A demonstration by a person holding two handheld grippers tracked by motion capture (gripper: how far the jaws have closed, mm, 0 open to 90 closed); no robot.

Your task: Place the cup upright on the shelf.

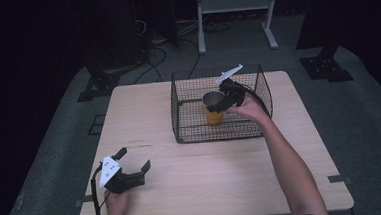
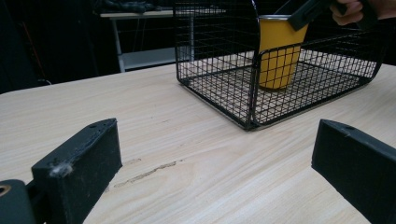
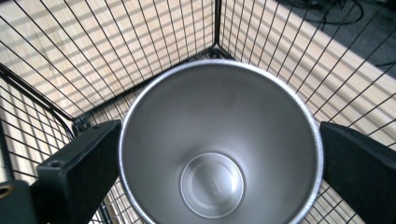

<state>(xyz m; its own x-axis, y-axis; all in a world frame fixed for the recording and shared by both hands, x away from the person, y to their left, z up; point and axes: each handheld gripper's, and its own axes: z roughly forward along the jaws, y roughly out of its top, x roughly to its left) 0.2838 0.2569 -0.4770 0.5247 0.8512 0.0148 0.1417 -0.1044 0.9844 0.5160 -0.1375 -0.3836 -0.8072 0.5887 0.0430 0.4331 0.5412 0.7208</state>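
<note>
the yellow cup [image 1: 213, 113] was stood upright inside the wire basket [image 1: 190, 133] on the wooden table [image 1: 144, 115]. it was clasped at its rim by the right gripper [image 1: 221, 101]. the left gripper [image 1: 134, 159] was held spread apart, nothing between its jaws, near the table's front left.

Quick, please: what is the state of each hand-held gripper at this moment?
Left hand-held gripper: open, holding nothing, over the table.
Right hand-held gripper: jaws on both sides of the yellow cup rim inside the wire basket, apparently gripping it.
</note>
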